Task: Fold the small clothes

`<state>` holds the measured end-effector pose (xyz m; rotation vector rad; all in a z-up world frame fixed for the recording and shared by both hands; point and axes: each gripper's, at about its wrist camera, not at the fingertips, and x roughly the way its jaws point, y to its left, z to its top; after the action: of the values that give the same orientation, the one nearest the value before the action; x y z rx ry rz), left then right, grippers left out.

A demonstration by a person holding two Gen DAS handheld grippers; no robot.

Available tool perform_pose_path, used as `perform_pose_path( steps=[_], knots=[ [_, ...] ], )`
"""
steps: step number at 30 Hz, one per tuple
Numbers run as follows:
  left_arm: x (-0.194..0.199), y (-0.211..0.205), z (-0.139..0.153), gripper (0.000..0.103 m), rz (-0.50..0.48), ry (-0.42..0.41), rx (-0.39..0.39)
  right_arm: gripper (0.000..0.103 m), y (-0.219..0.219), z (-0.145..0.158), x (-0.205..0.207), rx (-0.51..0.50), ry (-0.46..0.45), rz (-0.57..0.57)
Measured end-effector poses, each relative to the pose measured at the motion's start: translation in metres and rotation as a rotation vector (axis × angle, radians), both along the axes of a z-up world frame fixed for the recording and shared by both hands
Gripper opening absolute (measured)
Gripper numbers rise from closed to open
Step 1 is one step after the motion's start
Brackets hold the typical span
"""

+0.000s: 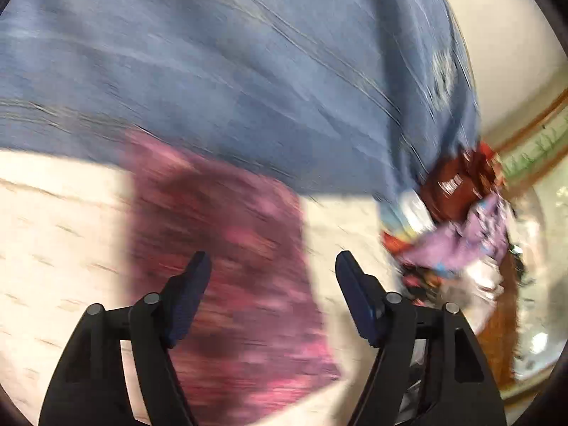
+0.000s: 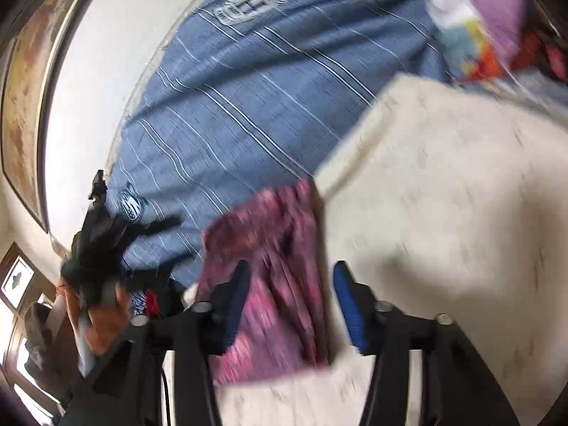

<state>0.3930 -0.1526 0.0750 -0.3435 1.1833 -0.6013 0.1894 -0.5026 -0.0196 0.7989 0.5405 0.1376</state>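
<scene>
Bare cream sheet right of the pink cloth is open. Clothes pile blocks far right corner; blue striped cover lies beyond.

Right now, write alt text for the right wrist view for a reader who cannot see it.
Open right tongs hover over a magenta patterned cloth lying on a cream surface. A blue striped sheet spreads behind, a pile of colourful clothes sits at the top right, and the blurred left tongs show at the left.
</scene>
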Motion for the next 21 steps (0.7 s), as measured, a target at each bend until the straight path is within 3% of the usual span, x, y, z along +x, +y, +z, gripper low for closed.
perform_pose_path(
  steps=[2, 4, 6, 9, 12, 14, 16, 17, 18, 19, 20, 21],
  knots=[
    [0.008, 0.031, -0.013, 0.072, 0.058, 0.039, 0.01, 0.057, 0.005, 0.01, 0.041, -0.002, 0.015, 0.09],
    [0.021, 0.062, -0.037, 0.072, 0.095, 0.142, -0.03, 0.059, 0.014, 0.009, 0.079, 0.016, 0.047, 0.163],
    [0.018, 0.068, -0.056, 0.072, 0.113, 0.193, -0.039, 0.059, 0.024, 0.001, 0.125, 0.015, 0.111, 0.185],
    [0.015, 0.063, -0.069, 0.072, 0.091, 0.207, -0.045, 0.06, 0.041, -0.016, 0.152, -0.019, 0.233, 0.172],
    [0.016, 0.042, -0.076, 0.072, 0.065, 0.213, -0.044, 0.058, 0.055, -0.037, 0.179, 0.061, 0.333, 0.265],
    [0.014, 0.037, -0.069, 0.071, 0.08, 0.189, -0.051, 0.013, 0.056, -0.026, 0.175, 0.021, 0.289, 0.263],
    [0.012, 0.033, -0.062, 0.071, 0.089, 0.126, -0.05, 0.013, 0.052, -0.002, 0.162, -0.007, 0.169, 0.259],
    [0.014, 0.032, -0.063, 0.071, 0.094, 0.104, -0.013, 0.012, 0.048, 0.008, 0.154, -0.036, 0.123, 0.238],
    [0.016, 0.03, -0.068, 0.069, 0.099, 0.101, 0.021, 0.012, 0.044, 0.01, 0.15, -0.067, 0.12, 0.213],
    [0.02, 0.026, -0.076, 0.067, 0.104, 0.118, 0.058, 0.011, 0.042, 0.003, 0.153, -0.108, 0.167, 0.2],
    [0.023, 0.024, -0.086, 0.061, 0.105, 0.149, 0.081, 0.0, 0.041, -0.004, 0.156, -0.142, 0.21, 0.191],
    [0.026, 0.023, -0.099, 0.06, 0.108, 0.187, 0.087, 0.0, 0.039, -0.016, 0.162, -0.187, 0.271, 0.17]
  ],
)
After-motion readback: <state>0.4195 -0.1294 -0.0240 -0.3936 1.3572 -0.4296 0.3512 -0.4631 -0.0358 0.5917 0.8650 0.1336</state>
